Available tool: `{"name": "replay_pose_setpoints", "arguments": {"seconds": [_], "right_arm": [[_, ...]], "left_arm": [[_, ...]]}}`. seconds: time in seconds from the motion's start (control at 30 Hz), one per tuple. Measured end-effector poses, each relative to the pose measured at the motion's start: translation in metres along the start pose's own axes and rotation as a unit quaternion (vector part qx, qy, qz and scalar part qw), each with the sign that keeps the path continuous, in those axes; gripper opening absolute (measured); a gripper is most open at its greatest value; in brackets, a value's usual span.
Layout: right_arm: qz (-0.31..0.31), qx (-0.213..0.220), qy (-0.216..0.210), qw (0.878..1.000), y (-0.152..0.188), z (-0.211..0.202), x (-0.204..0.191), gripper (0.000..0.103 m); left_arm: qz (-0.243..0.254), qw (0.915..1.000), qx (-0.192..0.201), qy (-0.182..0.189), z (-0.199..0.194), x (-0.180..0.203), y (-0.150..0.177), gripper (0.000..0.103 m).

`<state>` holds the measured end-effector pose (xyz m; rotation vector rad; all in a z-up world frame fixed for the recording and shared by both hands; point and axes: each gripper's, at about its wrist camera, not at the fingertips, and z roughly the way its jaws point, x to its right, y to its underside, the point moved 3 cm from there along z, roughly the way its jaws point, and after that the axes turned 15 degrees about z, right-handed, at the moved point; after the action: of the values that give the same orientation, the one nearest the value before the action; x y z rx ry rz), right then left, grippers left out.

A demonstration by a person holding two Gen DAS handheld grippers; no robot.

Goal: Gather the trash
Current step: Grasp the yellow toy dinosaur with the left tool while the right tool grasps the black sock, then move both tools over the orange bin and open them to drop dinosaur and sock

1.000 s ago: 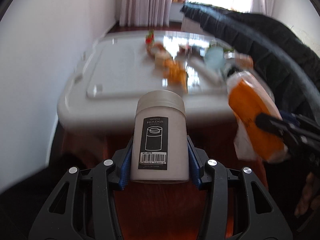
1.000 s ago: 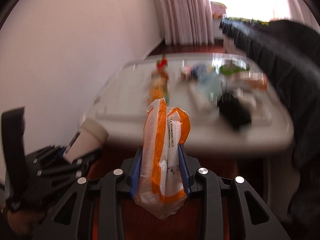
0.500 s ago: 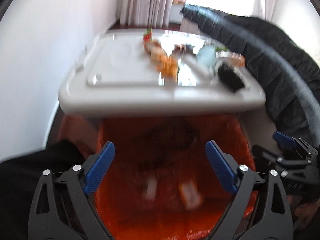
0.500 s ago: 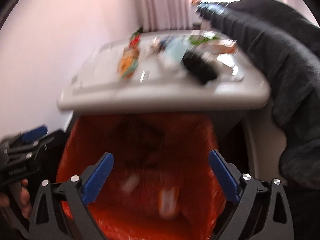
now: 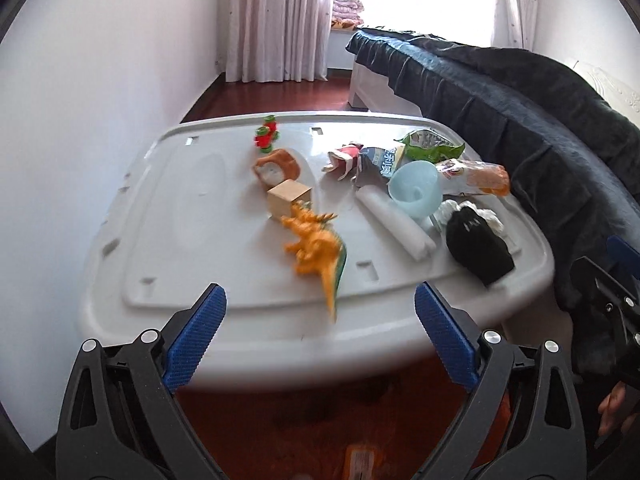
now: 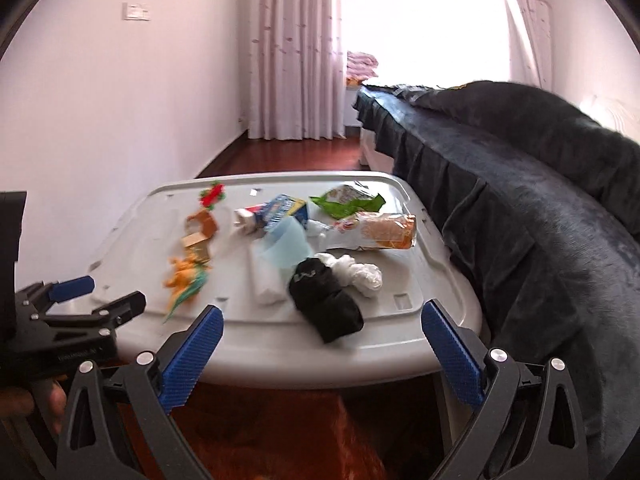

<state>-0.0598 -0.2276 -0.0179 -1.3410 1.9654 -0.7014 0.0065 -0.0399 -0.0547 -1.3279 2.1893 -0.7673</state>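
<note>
Left gripper (image 5: 318, 332) hangs with jaws spread wide and nothing between them, at the near edge of the grey lid (image 5: 192, 220); toys sit on the lid's left: dinosaur (image 5: 316, 244), block (image 5: 288, 197). Trash lies on its right: cup (image 5: 414, 192), green wrapper (image 5: 430, 145), orange bag (image 5: 476, 176), black cloth (image 5: 478, 246). Right gripper (image 6: 322, 342) is likewise wide and empty, above the orange bin (image 6: 340, 452)

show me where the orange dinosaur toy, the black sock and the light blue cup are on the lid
orange dinosaur toy (image 5: 316, 244), left wrist view, on its body.
black sock (image 6: 326, 300), right wrist view, on its middle.
light blue cup (image 5: 414, 192), left wrist view, inside its open mouth.
</note>
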Motion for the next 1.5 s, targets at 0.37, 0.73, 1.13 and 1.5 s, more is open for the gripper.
{"name": "replay_pose_setpoints", "arguments": {"seconds": [0.37, 0.73, 1.13, 1.5], "right_arm": [[0.011, -0.013, 0.015, 1.0, 0.015, 0.031, 0.014, 0.098], [0.015, -0.026, 0.022, 0.999, 0.017, 0.055, 0.02, 0.098], [-0.045, -0.033, 0.043, 0.998, 0.019, 0.113, -0.003, 0.096], [-0.073, -0.059, 0.034, 0.995, 0.027, 0.126, -0.008, 0.052]], "left_arm": [[-0.022, 0.9984, -0.051, -0.003, 0.096, -0.002, -0.012, 0.068], [-0.04, 0.9978, -0.053, -0.007, 0.094, -0.013, -0.001, 0.048], [-0.041, 0.9989, -0.02, 0.009, 0.035, -0.007, 0.018, 0.048], [-0.032, 0.9991, -0.017, 0.022, 0.027, 0.002, 0.024, 0.048]]}}
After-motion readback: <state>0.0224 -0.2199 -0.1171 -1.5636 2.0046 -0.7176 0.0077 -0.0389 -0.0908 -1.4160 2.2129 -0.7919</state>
